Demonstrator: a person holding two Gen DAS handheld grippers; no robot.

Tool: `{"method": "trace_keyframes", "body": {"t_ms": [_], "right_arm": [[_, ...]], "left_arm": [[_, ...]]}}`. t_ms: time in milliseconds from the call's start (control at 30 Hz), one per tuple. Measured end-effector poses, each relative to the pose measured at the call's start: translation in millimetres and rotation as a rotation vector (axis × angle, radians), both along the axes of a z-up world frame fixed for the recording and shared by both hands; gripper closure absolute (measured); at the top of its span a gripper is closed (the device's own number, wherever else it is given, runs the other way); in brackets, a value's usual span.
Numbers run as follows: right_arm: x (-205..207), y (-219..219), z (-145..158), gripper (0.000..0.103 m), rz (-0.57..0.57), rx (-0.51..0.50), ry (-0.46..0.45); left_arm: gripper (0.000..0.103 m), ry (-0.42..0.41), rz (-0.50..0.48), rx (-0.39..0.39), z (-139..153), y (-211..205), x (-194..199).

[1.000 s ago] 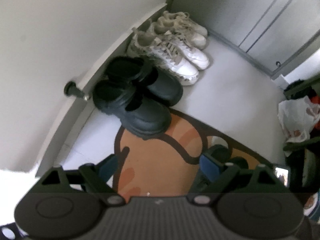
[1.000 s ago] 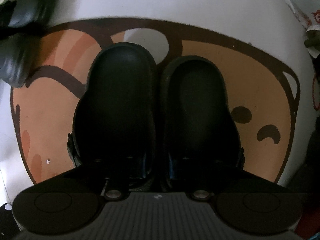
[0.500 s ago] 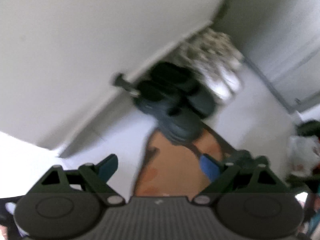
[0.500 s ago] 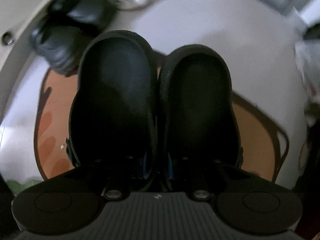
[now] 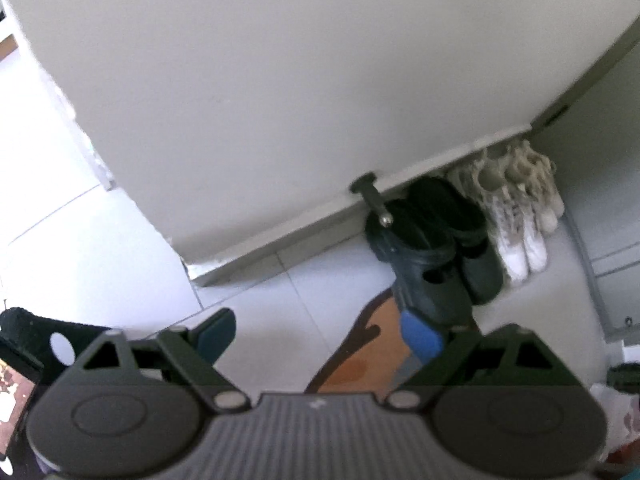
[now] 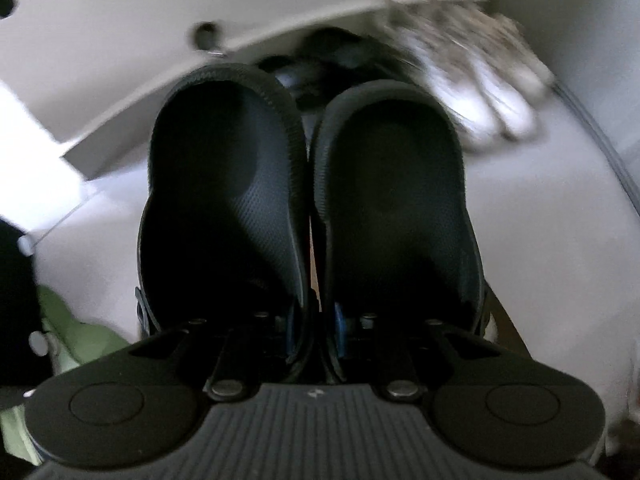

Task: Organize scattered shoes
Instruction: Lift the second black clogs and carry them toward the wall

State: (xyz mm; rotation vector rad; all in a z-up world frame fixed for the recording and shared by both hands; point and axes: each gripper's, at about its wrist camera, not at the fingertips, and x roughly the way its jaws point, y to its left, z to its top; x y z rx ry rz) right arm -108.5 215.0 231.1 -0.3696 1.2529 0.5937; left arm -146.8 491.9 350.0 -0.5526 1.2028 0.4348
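While my right gripper (image 6: 312,330) pinched two black clogs (image 6: 224,200) together, they blocked its view. My left gripper (image 5: 320,328) stood wide and empty beside black shoes (image 5: 436,248), white sneakers (image 5: 520,216) and a doorstop (image 5: 374,200).

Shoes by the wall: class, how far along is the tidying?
Done: white sneakers and black chunky shoes sit in pairs along the wall's baseboard. In hand: the right gripper pinches the inner edges of a pair of black clogs, lifted off the floor. Left: setting them down; the left gripper is open and empty.
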Motion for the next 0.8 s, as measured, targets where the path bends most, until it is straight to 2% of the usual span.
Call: {"method": "trace_keyframes", "body": {"t_ms": [100, 200, 333, 467, 533, 700, 800], "right_arm": [[2, 31, -2, 0.082, 0.062, 0.042, 0.02], [5, 48, -5, 0.082, 0.079, 0.083, 0.045], [17, 88, -20, 0.082, 0.159, 0.107, 0.037], [32, 131, -47, 0.083, 0.261, 0.07, 0.062], [33, 140, -52, 0.083, 0.283, 0.056, 0.061], [45, 173, -76, 0.087, 0.349, -0.008, 0.073], [60, 189, -91, 0.089, 0.357, -0.023, 0.115]], "left_arm": [[0.012, -0.007, -0.014, 0.029, 7, 2, -3], [0.012, -0.013, -0.033, 0.049, 11, 3, -9], [0.012, -0.007, 0.013, 0.036, 10, 13, -20], [0.012, -0.027, 0.007, 0.079, 19, 13, -21], [0.012, -0.029, 0.002, 0.09, 19, 12, -21], [0.012, -0.015, -0.002, 0.062, 14, 10, -19], [0.012, -0.013, -0.003, 0.072, 15, 10, -18]]}}
